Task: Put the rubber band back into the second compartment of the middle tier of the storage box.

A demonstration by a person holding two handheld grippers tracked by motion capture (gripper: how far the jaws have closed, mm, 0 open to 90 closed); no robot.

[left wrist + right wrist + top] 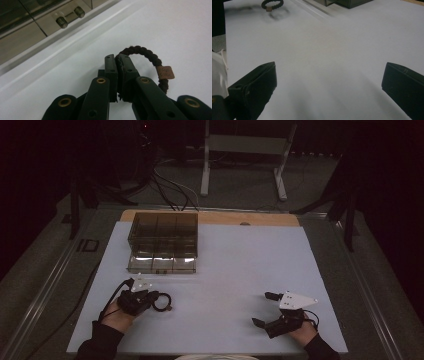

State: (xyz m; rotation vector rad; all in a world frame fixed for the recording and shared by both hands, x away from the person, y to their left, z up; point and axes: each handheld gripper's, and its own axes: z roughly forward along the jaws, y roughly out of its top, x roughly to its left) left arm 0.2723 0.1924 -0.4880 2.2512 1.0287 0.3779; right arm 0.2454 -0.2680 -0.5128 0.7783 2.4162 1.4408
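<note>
Left claw (117, 62) clenched on braided hair tie (147, 56), at 7 o'clock on white surface (225, 270). Right claw (265, 309) released, at 5 o'clock. Compartment box (163, 242) at 11 o'clock.

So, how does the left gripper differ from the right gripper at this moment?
The left gripper has its jaws shut on a dark braided ring; the right gripper has its jaws wide apart and holds nothing. The left one sits close to the clear drawer box; the right one is farther from it. Both rest low over the white tabletop.
</note>
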